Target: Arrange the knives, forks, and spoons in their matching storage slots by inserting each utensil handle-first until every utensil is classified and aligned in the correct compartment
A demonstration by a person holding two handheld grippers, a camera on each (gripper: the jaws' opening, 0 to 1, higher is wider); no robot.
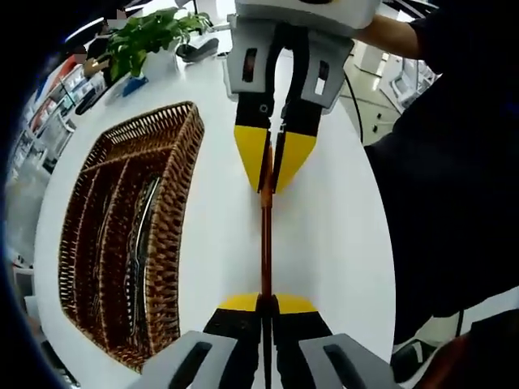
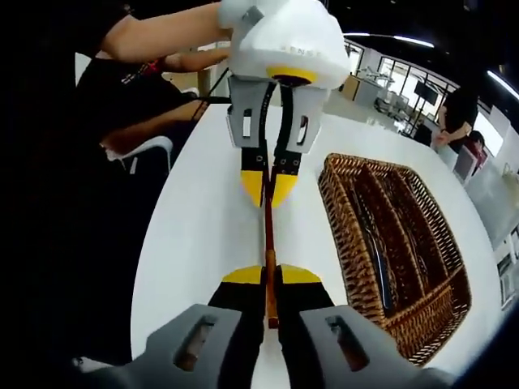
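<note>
Now utensil handle [image 1: 265,243] clamped between left tool [image 1: 266,301] and right tool [image 1: 273,174].

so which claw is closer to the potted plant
Right. The right claw grips the utensil at the end towards the plant; the left claw holds the opposite end, farther back.

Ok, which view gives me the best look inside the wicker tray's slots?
The right gripper view: the wicker tray lies open beside the grippers, dividers and a dark utensil clear. The left gripper view shows the tray more stretched toward the edge, though utensils in it still show.
</note>
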